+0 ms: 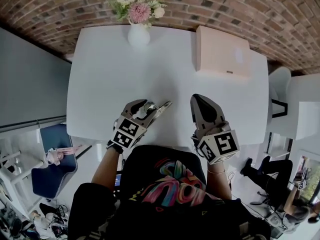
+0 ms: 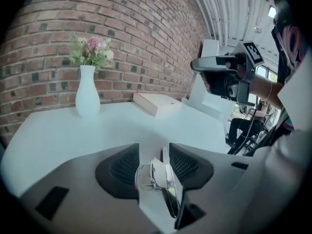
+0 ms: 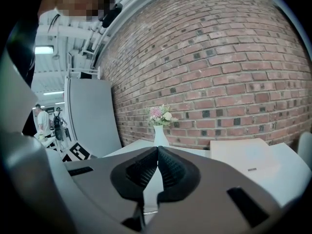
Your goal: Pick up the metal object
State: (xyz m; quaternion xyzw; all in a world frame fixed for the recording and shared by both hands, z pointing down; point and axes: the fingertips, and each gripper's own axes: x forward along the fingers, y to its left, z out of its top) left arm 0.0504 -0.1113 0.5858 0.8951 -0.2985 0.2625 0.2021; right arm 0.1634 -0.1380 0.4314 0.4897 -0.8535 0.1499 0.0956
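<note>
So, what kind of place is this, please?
Probably an indoor workspace or studio rather than a home: a white table with a flower vase stands by a bare brick wall, and another person sits nearby.

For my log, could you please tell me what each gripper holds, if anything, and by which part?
The left gripper clamps the metal object by its flat sides, edge-on between the pads; which end is unclear. The right gripper is shut, empty.

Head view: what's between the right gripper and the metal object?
Only bare white table, as the head view shows. The metal object is clamped in the left gripper; the right gripper is shut and empty.
</note>
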